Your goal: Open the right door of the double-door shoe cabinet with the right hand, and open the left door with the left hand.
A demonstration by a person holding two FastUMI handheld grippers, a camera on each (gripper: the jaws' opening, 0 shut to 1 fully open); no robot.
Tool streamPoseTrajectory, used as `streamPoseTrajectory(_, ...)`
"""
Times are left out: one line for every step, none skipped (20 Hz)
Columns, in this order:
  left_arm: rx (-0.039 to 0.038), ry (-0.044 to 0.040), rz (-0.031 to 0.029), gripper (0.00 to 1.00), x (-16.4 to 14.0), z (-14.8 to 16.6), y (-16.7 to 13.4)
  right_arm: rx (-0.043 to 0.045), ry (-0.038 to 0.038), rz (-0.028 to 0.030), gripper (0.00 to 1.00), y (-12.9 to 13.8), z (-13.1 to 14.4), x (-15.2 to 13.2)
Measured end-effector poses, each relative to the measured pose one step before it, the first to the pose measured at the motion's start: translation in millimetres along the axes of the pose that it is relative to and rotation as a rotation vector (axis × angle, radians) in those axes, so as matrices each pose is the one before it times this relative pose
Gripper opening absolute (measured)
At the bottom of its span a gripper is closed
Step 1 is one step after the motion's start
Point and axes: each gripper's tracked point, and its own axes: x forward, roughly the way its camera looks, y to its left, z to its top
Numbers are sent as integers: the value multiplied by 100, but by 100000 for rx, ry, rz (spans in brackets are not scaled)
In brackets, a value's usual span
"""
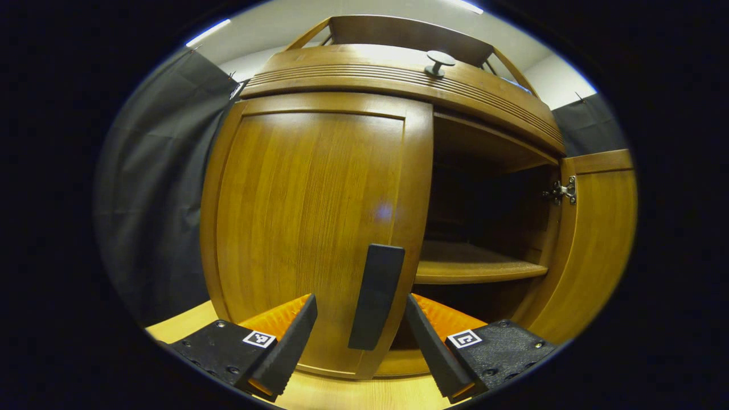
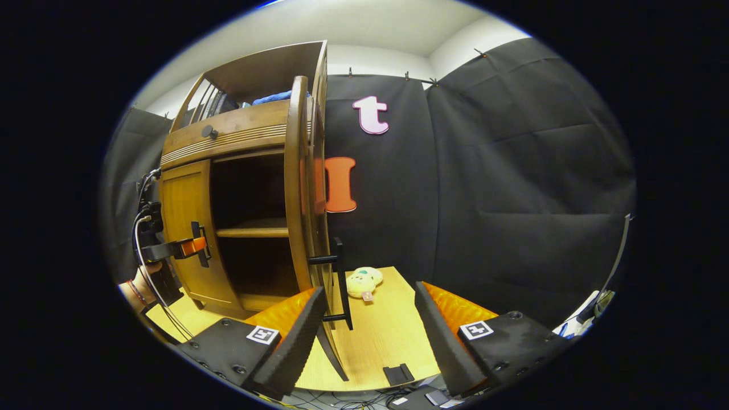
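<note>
Right now the shoe cabinet stands upright on the pale wooden table, against the black cloth wall. Its right door is swung wide, edge-on in the right gripper view, its bar handle running vertically and sticking out toward the room. The left door is shut flat, its tall panel facing outward, and its dark handle also runs up and down. The left gripper is spread open with that handle between its fingers, neither one pressing it. The right gripper hangs open just beside the open door, holding nothing. A small plush toy lies on the table behind it.
</note>
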Motion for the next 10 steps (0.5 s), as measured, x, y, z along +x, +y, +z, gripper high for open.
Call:
streamPoseTrajectory(-393, 572, -229, 92, 291, -250, 108, 211, 190, -97, 100, -50, -145, 8)
streamPoseTrajectory(-366, 722, -279, 90, 238, -371, 46, 233, 276, -101, 100, -20, -46, 33)
streamPoseTrajectory(-352, 587, -116, 89, 167, -282, 114, 257, 266, -252, 100, -78, -125, -118)
streamPoseTrajectory(-290, 347, -67, 88, 57, -163, 3, 311, 280, -486, 100, -51, -129, -68)
streamPoseTrajectory(-421, 74, -173, 87, 91, -65, 31, 392, 196, -325, 100, -151, -70, -178)
streamPoseTrajectory(-645, -266, -285, 84, 60, -129, -97, 355, 272, -299, 100, -67, -124, -80)
streamPoseTrajectory(-911, -530, -631, 78, 133, 1, -137, 293, 369, -187, 100, -97, -119, 20)
streamPoseTrajectory(-450, -244, -435, 75, 87, 19, -243, 276, 356, -194, 100, 88, -149, -32)
streamPoseTrajectory(206, -302, -561, 70, 69, 17, -210, 218, 266, -151, 100, 70, 18, -80)
streamPoseTrajectory(879, -373, -422, 67, 97, 10, -126, 143, 267, -107, 94, 63, -53, 9)
